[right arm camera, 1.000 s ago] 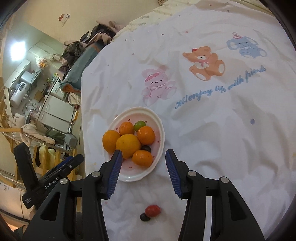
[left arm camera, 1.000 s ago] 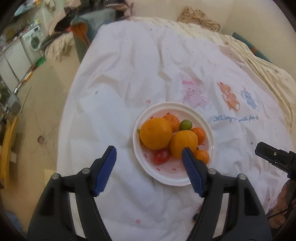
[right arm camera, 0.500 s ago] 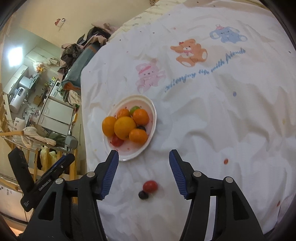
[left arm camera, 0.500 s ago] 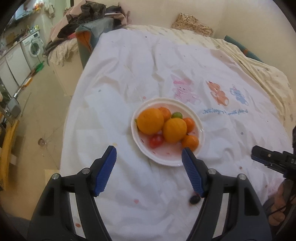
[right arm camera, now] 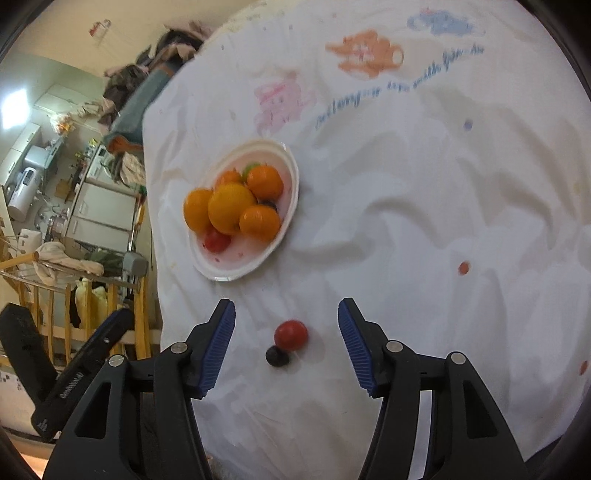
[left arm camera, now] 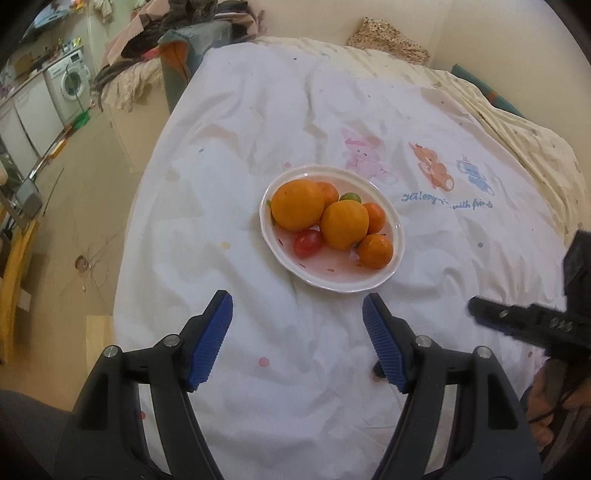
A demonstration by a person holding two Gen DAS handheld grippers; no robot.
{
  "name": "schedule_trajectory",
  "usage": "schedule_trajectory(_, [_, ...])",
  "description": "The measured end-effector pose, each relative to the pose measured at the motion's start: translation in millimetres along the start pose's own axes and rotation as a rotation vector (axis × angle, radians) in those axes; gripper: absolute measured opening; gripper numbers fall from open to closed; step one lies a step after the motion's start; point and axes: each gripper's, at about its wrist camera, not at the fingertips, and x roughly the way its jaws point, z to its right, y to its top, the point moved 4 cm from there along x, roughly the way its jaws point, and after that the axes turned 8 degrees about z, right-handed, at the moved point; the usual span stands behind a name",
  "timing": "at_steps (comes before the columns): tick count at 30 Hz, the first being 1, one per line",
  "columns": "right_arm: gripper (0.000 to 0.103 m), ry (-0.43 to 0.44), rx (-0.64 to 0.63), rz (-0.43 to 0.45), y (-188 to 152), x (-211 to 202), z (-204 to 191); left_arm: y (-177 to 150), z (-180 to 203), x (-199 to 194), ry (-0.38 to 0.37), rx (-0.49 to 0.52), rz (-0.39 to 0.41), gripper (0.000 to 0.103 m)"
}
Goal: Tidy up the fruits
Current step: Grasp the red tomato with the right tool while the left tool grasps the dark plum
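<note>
Seen from both hand-held cameras: a white oval plate of fruit set on a white printed sheet spread over a bed. On the plate, two large oranges, smaller mandarins, one green fruit at the far side and a red cherry tomato near the front edge, all bunched together and touching. Off the plate, on the sheet nearer the camera in the right wrist view, a second red tomato with a small dark round fruit touching it. Left gripper hanging above bare sheet in front of the plate, blue-padded fingers well apart, nothing between them. Right gripper tilted down over the loose pair, fingers spread to either side of the tomato and the dark fruit, pads clear of both, gap between the fingers no longer widening by any visible amount. Part of the right gripper's black frame visible at the right edge of the left wrist view, with a hand beneath it. Printed on the sheet beyond the plate: a pink rabbit, an orange bear, a blue elephant and a line of blue script. Off the bed to the left, a cluttered room with a washing machine and heaped clothing.
</note>
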Motion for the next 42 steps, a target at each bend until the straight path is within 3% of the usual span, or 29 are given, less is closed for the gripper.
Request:
schedule_trajectory(6, [0.059, -0.004, -0.002, -0.171, -24, 49, -2, 1, 3, 1, -0.022, 0.009, 0.006, 0.070])
schedule_trajectory(9, [0.048, -0.020, -0.031, -0.215, -30, 64, -5, 1, 2, 5, -0.023, 0.001, -0.009, 0.070])
schedule_trajectory(20, [0.033, -0.056, -0.040, -0.260, -36, 75, 0, -4, 13, 18, -0.042, 0.010, -0.052, 0.070])
schedule_trajectory(27, [0.033, -0.027, -0.040, -0.114, -14, 35, -2, -18, 30, 29, -0.065, 0.077, -0.107, 0.070])
schedule_trajectory(34, [0.033, -0.017, 0.037, 0.031, 5, -19, 20, -50, 76, 47, -0.135, 0.236, -0.212, 0.070])
schedule_trajectory(42, [0.033, -0.018, 0.107, 0.115, 17, -54, 49, -58, 100, 53, -0.170, 0.295, -0.227, 0.070])
